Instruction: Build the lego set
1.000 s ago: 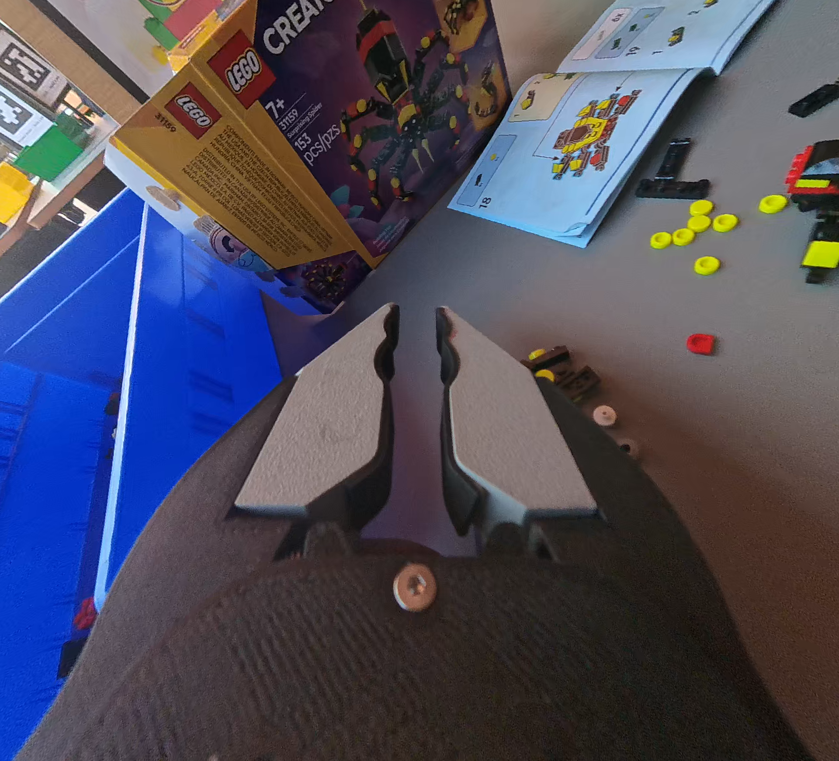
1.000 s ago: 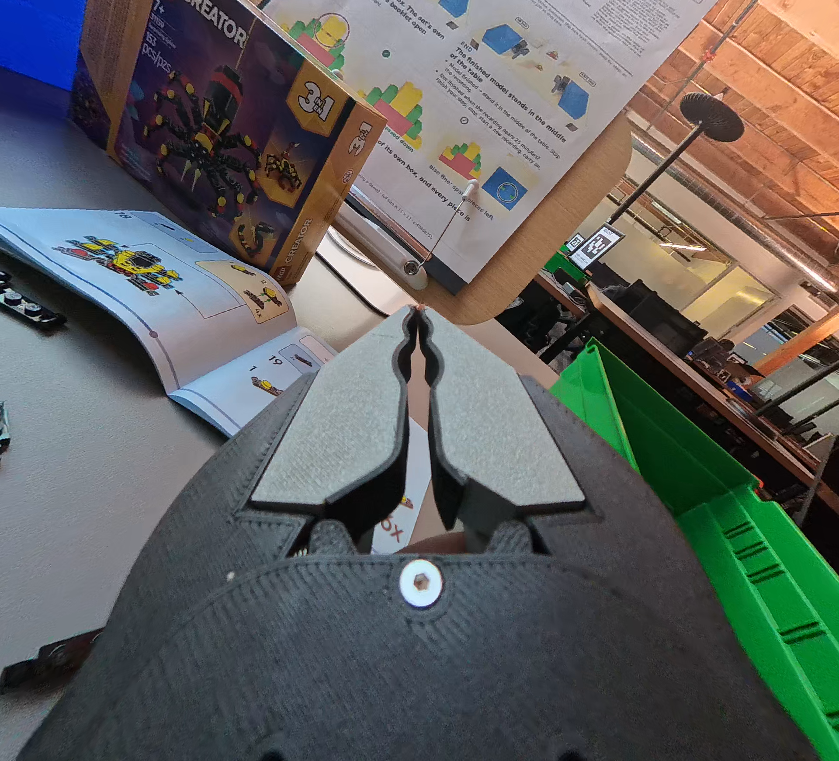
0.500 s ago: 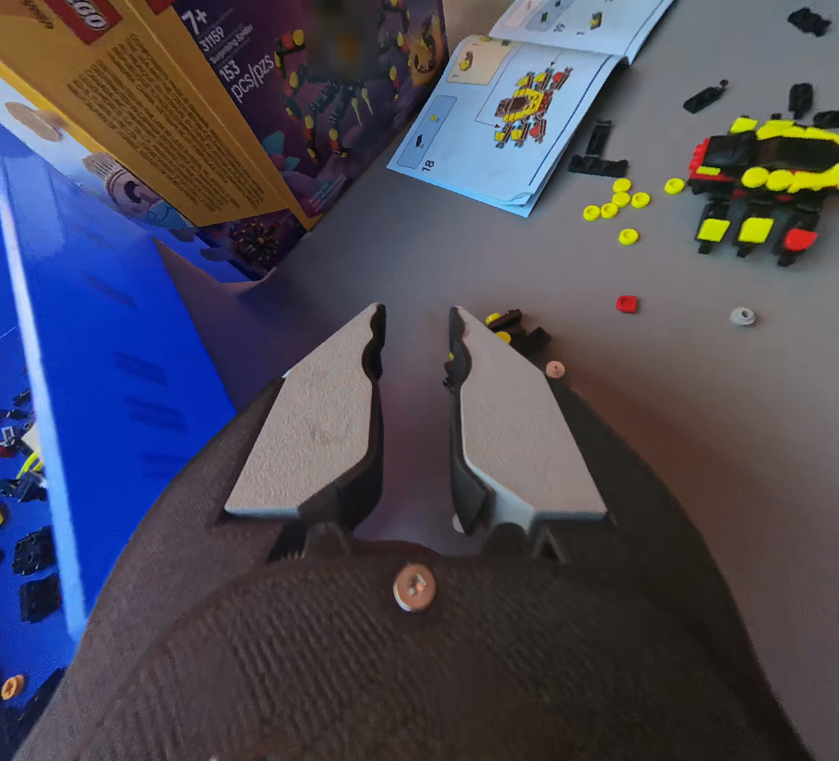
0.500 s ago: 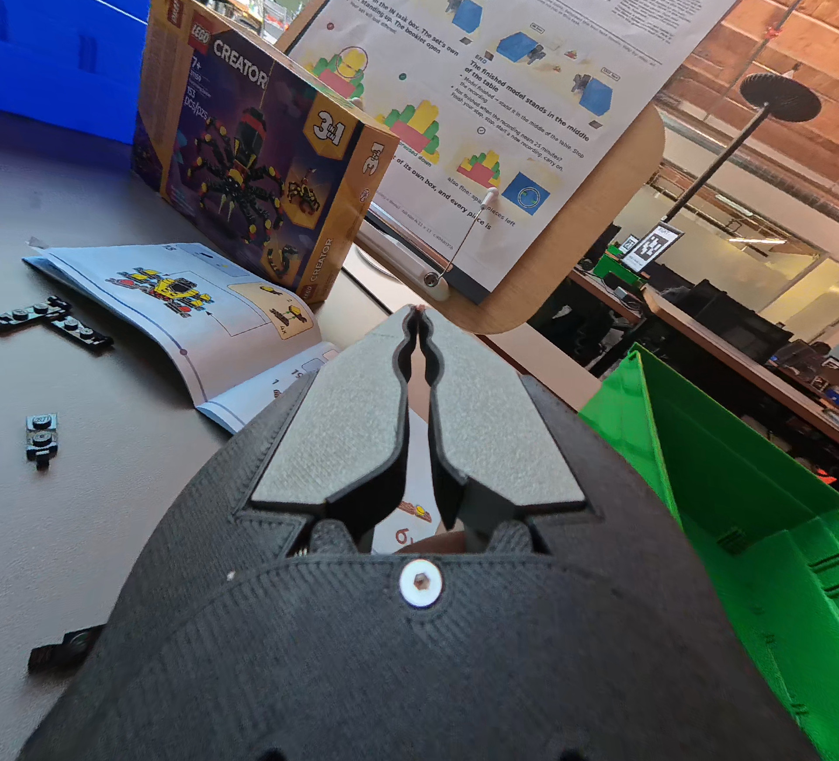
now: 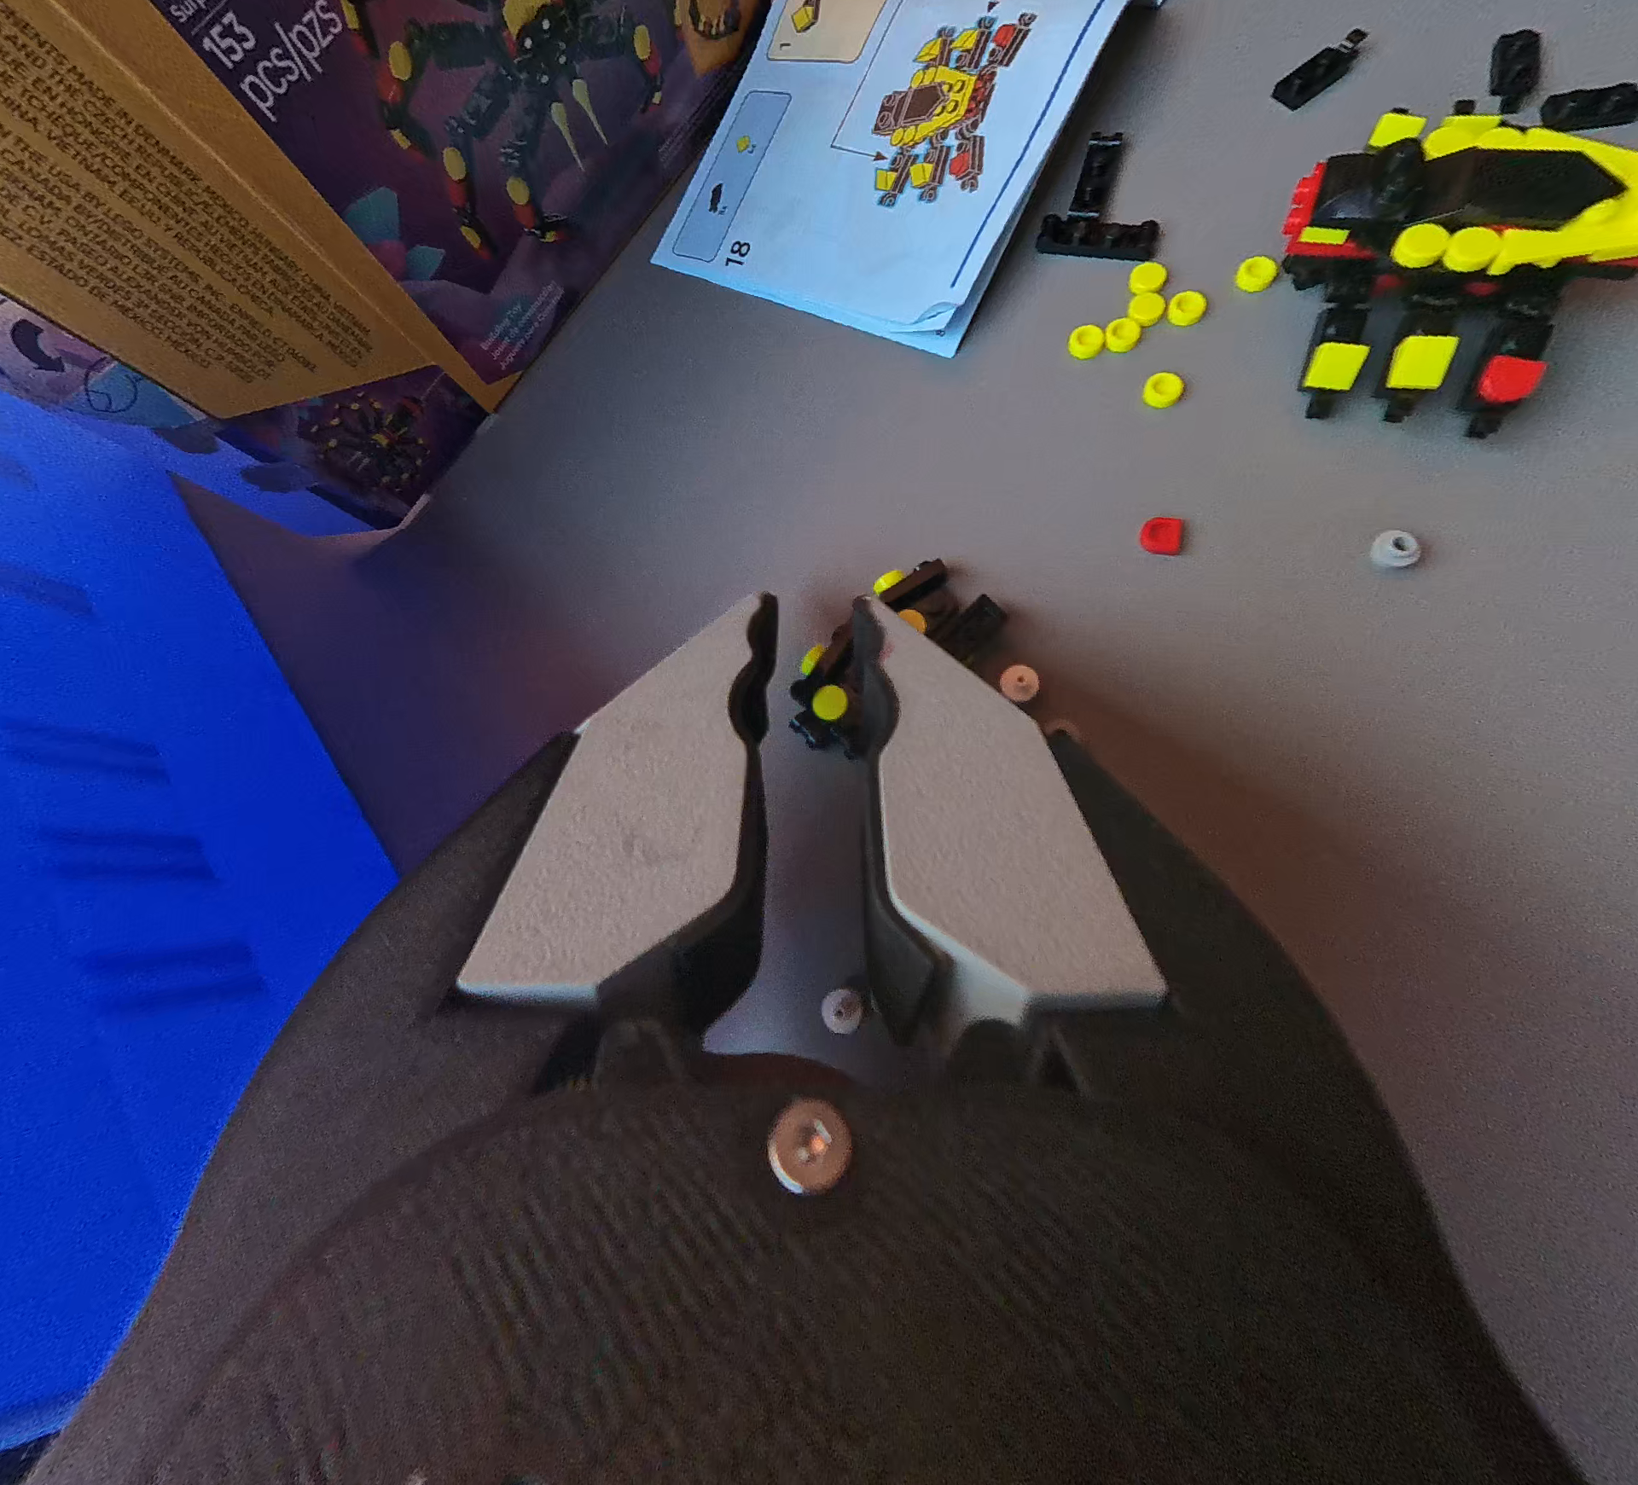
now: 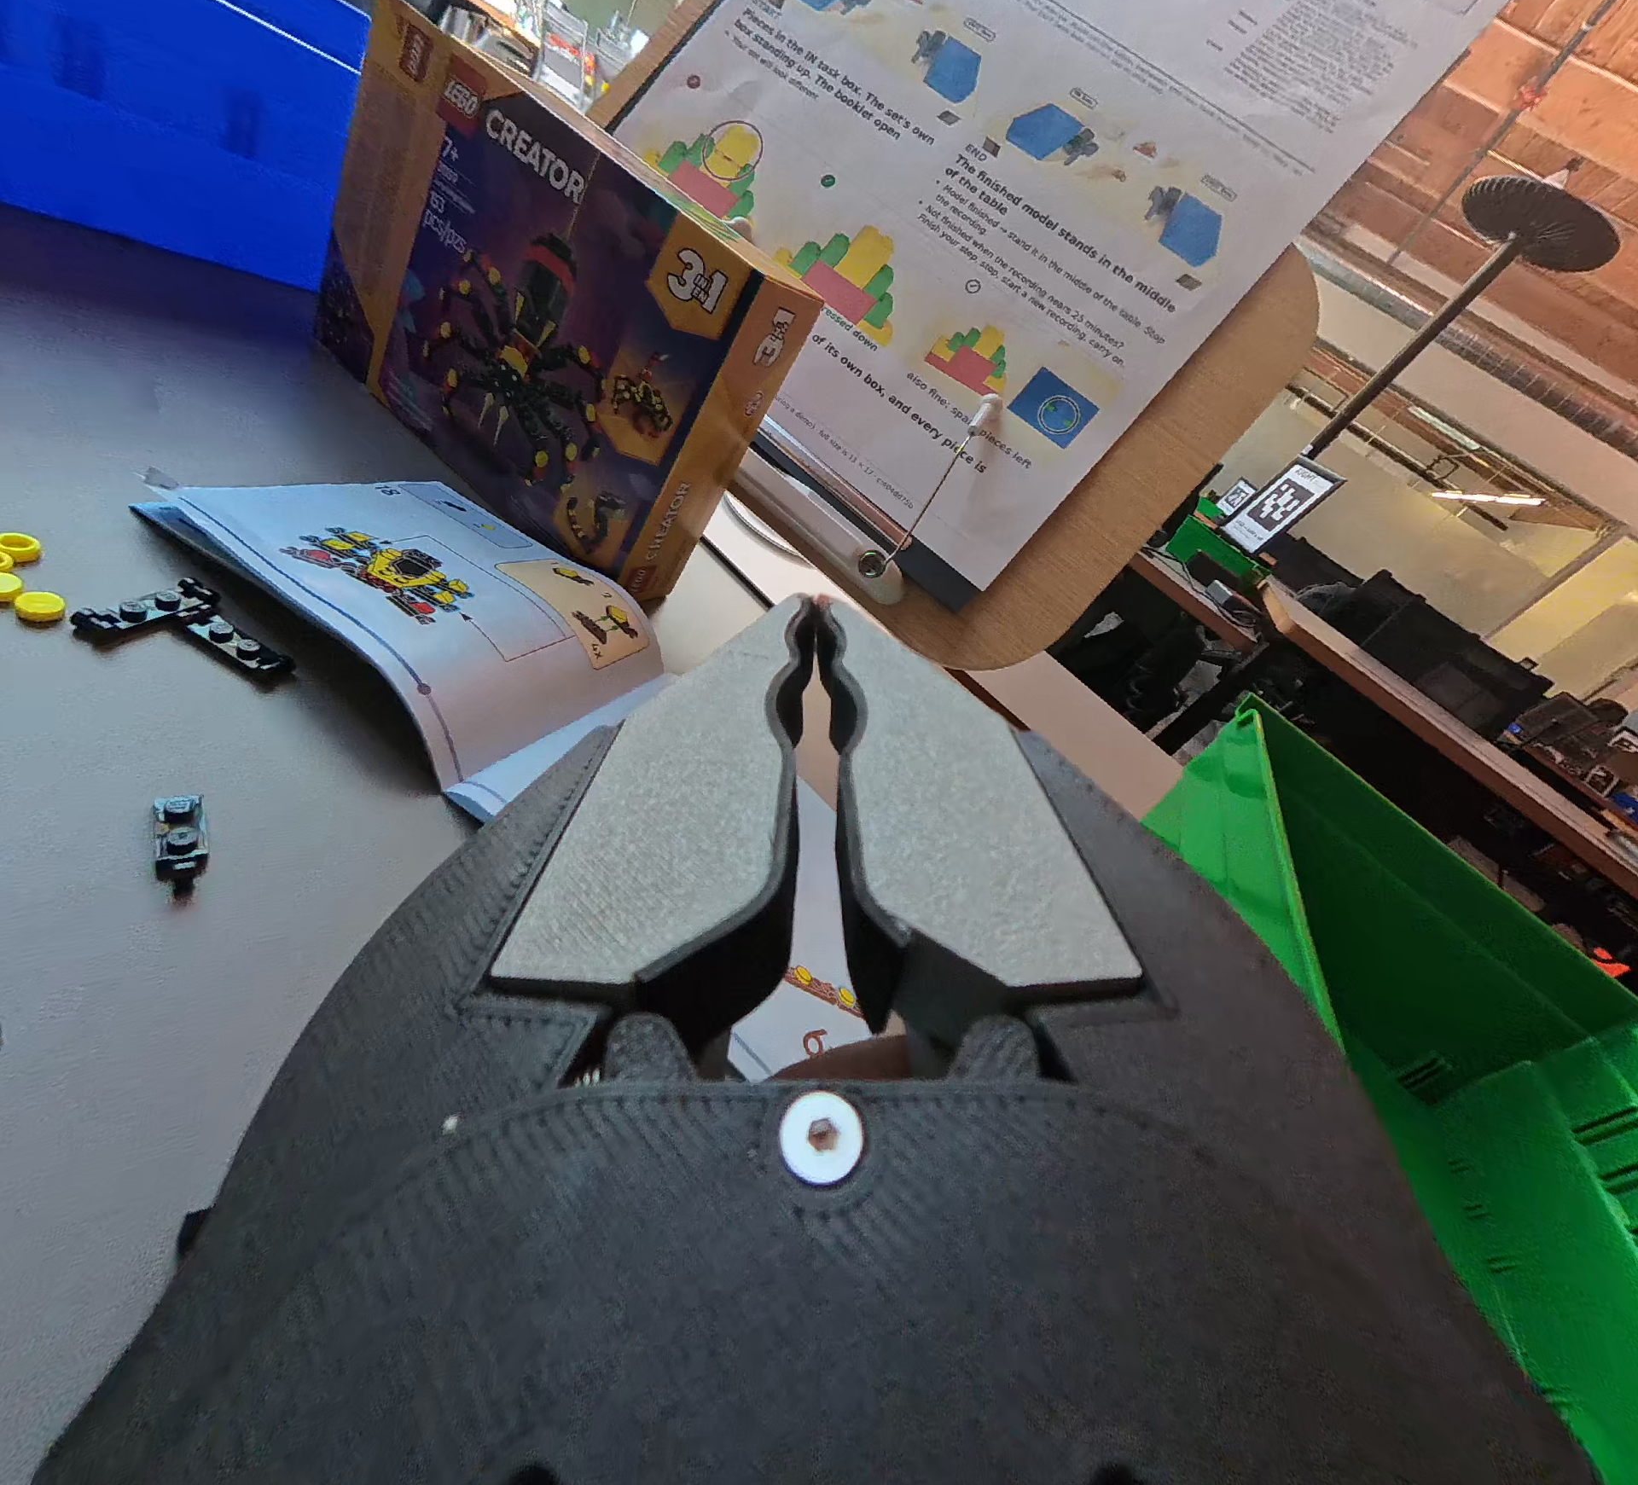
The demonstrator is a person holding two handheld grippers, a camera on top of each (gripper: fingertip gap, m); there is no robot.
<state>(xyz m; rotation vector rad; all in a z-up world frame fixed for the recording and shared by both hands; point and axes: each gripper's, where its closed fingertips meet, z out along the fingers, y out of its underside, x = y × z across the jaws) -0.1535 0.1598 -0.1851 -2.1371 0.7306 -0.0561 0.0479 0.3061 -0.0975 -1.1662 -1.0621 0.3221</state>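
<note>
My left gripper [image 5: 815,609] is open and low over the grey table, its fingers astride a small black-and-yellow lego cluster [image 5: 829,702]; whether the fingers touch it I cannot tell. More black pieces [image 5: 962,618] lie just past the right finger. A partly built black, yellow and red model [image 5: 1462,219] sits at the far right. Several yellow round tiles [image 5: 1143,308], a red piece [image 5: 1161,534] and a grey round piece [image 5: 1394,549] lie loose. My right gripper [image 6: 811,605] is shut and empty, raised above the open instruction booklet [image 6: 425,583].
The set's box [image 5: 354,69] stands beside a blue bin [image 5: 133,822]. The booklet [image 5: 886,140] lies open by black plates [image 5: 1095,233]. In the right wrist view are the box [image 6: 549,326], black plates [image 6: 186,627], a small black piece [image 6: 180,827], a propped sheet [image 6: 1064,157] and a green bin [image 6: 1418,955]. One gripper's finger ends stand about 25 centimeters off the other's. My left tips are roughly 6 centimeters from the red piece [image 5: 1161,534].
My left gripper has moved forward and down, so the black-and-yellow cluster now lies between its fingers. My right gripper stays shut and has drifted back, showing more of the table.
</note>
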